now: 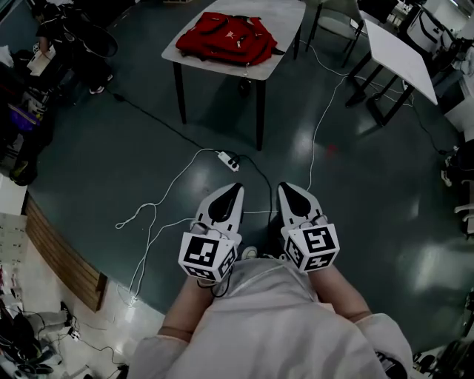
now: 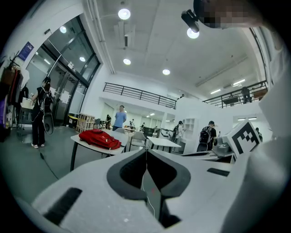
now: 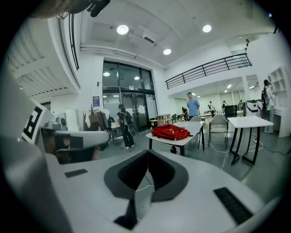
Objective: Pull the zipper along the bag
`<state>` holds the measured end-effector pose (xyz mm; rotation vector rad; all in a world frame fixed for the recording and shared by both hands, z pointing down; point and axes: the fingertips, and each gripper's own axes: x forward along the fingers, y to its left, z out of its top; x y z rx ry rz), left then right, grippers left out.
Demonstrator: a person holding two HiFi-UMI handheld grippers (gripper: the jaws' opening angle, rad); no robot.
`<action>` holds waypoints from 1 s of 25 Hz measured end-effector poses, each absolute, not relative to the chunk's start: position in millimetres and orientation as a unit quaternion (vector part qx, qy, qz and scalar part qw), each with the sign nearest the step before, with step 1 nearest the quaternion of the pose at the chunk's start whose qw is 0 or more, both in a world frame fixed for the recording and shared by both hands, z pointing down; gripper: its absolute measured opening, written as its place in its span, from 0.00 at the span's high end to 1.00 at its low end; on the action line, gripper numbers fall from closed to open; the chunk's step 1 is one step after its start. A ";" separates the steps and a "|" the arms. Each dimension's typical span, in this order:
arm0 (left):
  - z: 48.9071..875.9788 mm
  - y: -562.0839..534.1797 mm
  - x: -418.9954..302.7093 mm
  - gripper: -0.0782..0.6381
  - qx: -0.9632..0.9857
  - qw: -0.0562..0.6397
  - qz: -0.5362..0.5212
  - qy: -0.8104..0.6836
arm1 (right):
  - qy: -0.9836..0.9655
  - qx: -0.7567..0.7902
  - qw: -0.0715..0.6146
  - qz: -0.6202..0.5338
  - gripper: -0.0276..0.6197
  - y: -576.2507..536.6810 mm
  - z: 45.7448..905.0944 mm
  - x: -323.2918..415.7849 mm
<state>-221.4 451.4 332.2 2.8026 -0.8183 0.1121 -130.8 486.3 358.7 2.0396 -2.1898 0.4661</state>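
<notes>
Close in at the person's waist, the left gripper (image 1: 232, 194) and the right gripper (image 1: 289, 192) sit side by side, each with its jaws pressed together on nothing and tipped slightly toward the floor (image 1: 111, 163). Beyond them a power strip (image 1: 229, 161) and loose white cables (image 1: 317, 129) lie across the way, so I'd say the walk over calls for a careful step rather than a straight stride. Far off, the red bag (image 1: 226, 37) lies flat on the white bench (image 1: 287, 18), well apart from both grippers, so the job in hand looks like the approach, with no zipper work begun. The zipper pull is too small to pick out from here; it wants finding first, from the bench's near edge. Both grippers should spread their jaws before reaching in. One could then pin the fabric beside the track while the other pinches the pull and draws it along the teeth, keeping the cloth taut so it doesn't bunch.
</notes>
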 end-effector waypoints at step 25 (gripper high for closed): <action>364.0 233.2 -32.4 0.86 0.901 0.136 0.070 -0.407 | -0.798 0.576 0.073 0.161 0.91 246.6 369.9 74.0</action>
